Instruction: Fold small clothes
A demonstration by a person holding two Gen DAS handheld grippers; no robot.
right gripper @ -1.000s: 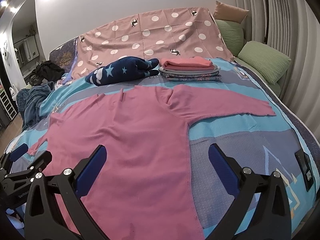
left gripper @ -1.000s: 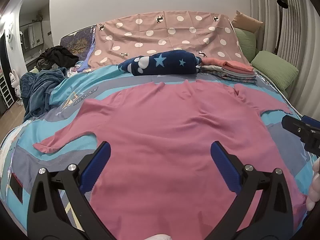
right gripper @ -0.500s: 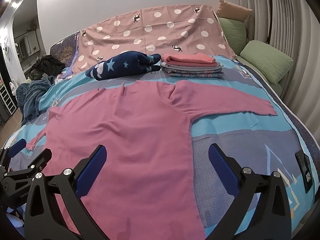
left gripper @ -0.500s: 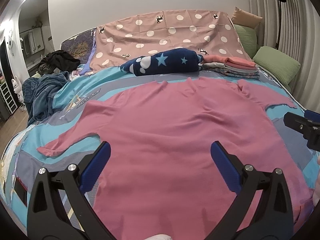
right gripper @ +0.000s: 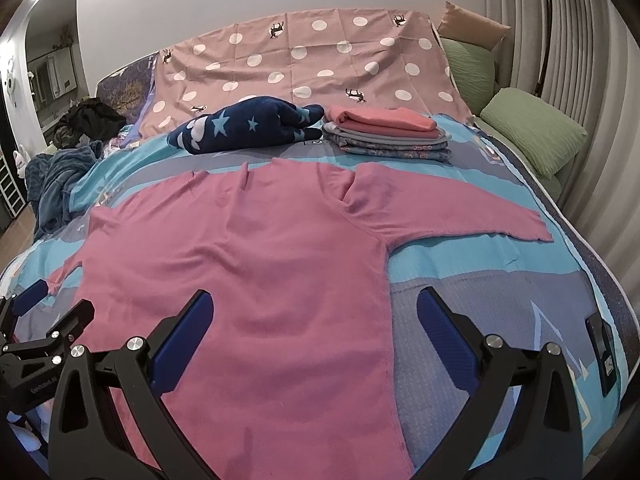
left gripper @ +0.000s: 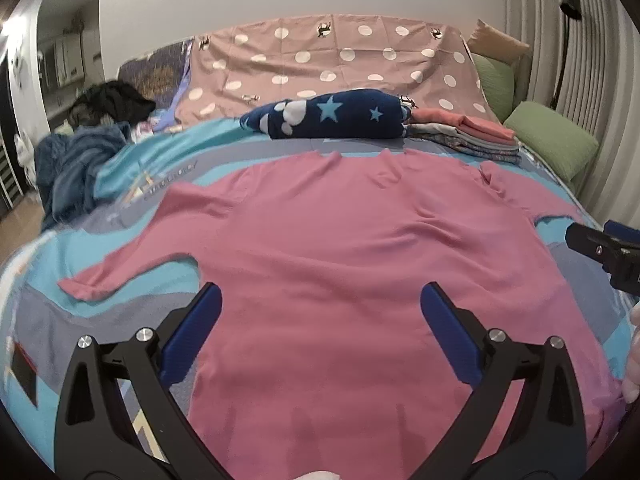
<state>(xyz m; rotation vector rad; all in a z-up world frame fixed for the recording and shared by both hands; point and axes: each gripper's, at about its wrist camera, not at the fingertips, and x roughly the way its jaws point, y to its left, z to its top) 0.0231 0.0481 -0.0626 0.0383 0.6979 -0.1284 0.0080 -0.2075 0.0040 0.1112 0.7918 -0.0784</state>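
**Inspector A:** The pink long-sleeved knit top (left gripper: 360, 264) is lying flat on the bed (right gripper: 500, 292), sleeves out to either side, no fold made yet. I am judging this as the step just ahead of the first fold.

**Inspector B:** Agreed. The left gripper (left gripper: 320, 312) is hovering over the lower body of the top, jaws spread wide, holding nothing. The right gripper (right gripper: 314, 318) is equally wide apart and empty, straddling the top's right side seam.

**A:** The next move is likely calling for each gripper to pinch a hem corner or a sleeve.

**B:** Noting surroundings: the patterned blue and grey bedspread is covering the bed; a stack of folded clothes (right gripper: 386, 132) is sitting beyond the collar, beside a navy star-print blanket (right gripper: 248, 126). Green pillows (right gripper: 534, 130) are lining the ribbed wall.
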